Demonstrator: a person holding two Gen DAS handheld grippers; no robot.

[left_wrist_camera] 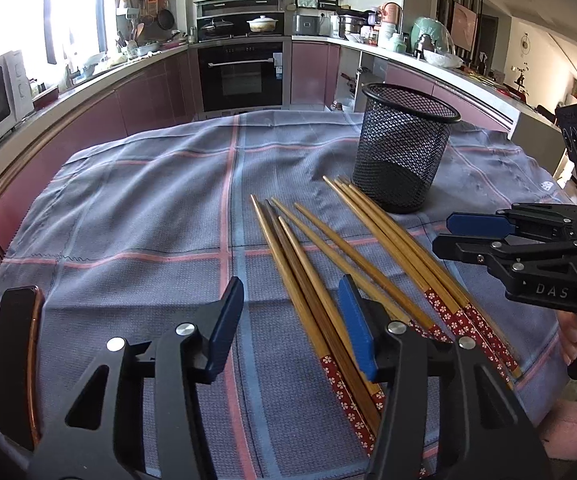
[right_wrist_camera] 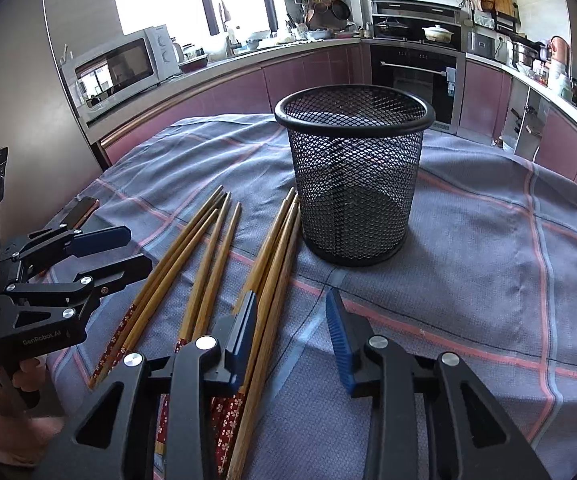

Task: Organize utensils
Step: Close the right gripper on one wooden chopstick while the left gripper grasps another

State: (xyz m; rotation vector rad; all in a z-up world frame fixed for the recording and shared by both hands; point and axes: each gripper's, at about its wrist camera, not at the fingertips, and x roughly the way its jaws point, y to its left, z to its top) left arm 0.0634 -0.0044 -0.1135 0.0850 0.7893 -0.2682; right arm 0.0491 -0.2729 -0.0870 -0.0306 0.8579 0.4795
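Nearest, both the left gripper [left_wrist_camera: 292,328] and right gripper [right_wrist_camera: 290,334] hover with fingers parted, gripping nothing, over wooden chopsticks [left_wrist_camera: 308,264] scattered flat on the checked cloth [left_wrist_camera: 136,208] covering the tabletop. Beyond stands an upright black mesh holder [right_wrist_camera: 354,176].

Chopsticks [left_wrist_camera: 330,256]: tan-brown wood, near ends wrapped in red with small white flower print. Mesh cup [right_wrist_camera: 354,172]: black wire mesh, black rim. Cloth [left_wrist_camera: 148,216]: grey-blue, waffle texture, pink and light-blue plaid lines. Both grippers black with blue pads [left_wrist_camera: 224,320]. Phone [left_wrist_camera: 18,364], near left: black, copper edge. Far cabinets [right_wrist_camera: 308,68]: mauve-pink. Microwave [right_wrist_camera: 128,68]: white.
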